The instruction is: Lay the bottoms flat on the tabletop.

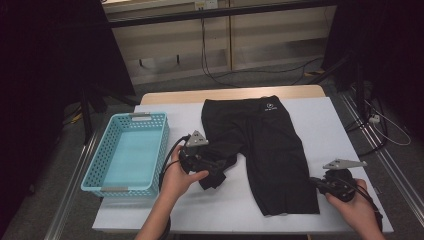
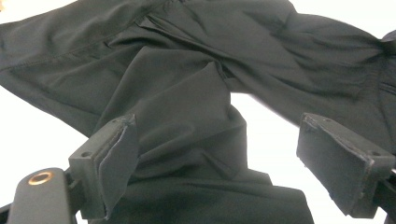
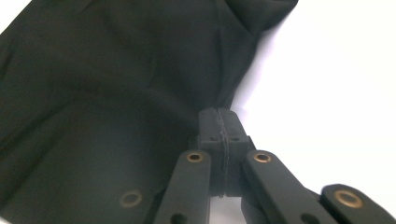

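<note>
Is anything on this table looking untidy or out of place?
Yes. The black shorts lie flat except for one leg, which is bunched and folded near the left hand-held gripper, beside the blue basket. The other leg lies smooth. Nothing looks spilled or damaged.

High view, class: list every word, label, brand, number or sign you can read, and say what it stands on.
Nothing can be read.
Black shorts: a small white round logo near the waistband, with a line of tiny print under it, too small and blurred to read.
Blue basket: no print visible.
</note>
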`<action>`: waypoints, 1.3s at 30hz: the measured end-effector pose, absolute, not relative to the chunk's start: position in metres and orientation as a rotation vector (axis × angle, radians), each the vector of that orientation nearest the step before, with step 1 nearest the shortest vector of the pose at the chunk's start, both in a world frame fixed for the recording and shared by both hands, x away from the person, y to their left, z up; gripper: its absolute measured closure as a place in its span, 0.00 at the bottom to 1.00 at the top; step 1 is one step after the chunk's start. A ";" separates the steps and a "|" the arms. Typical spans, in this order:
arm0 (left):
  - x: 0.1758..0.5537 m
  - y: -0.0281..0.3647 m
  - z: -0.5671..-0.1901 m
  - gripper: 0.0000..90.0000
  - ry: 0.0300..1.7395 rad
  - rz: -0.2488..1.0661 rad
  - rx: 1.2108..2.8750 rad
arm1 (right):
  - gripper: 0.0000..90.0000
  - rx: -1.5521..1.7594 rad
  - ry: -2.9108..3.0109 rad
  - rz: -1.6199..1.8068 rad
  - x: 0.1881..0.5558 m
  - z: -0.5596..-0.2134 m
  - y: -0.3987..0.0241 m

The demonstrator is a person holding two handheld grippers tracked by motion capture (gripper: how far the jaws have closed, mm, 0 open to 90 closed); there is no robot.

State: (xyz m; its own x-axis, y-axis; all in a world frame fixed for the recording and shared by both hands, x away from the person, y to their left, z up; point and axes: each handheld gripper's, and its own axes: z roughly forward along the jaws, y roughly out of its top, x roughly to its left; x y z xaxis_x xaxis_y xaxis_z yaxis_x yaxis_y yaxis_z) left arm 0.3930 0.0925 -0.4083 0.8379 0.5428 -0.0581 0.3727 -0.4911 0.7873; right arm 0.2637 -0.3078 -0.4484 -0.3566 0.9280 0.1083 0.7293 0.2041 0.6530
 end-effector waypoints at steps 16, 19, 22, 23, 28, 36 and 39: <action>0.392 0.093 -0.407 0.15 0.666 0.249 2.140 | 1.00 1.591 2.185 0.923 0.244 -0.445 -0.321; 0.392 0.094 -0.407 0.15 0.665 0.250 2.142 | 1.00 1.599 2.194 0.913 0.242 -0.445 -0.324; 0.392 0.094 -0.406 0.15 0.665 0.251 2.144 | 1.00 1.607 2.185 0.906 0.241 -0.446 -0.327; 0.392 0.093 -0.407 0.15 0.667 0.250 2.141 | 1.00 1.598 2.181 0.910 0.241 -0.446 -0.327; 0.392 0.092 -0.408 0.15 0.661 0.251 2.153 | 0.82 1.574 2.158 0.903 0.249 -0.443 -0.324; 0.393 0.092 -0.409 0.15 0.658 0.252 2.151 | 0.60 1.561 2.067 0.904 0.299 -0.436 -0.317; 0.393 0.093 -0.409 0.15 0.660 0.250 2.154 | 0.59 1.580 2.011 0.919 0.323 -0.433 -0.317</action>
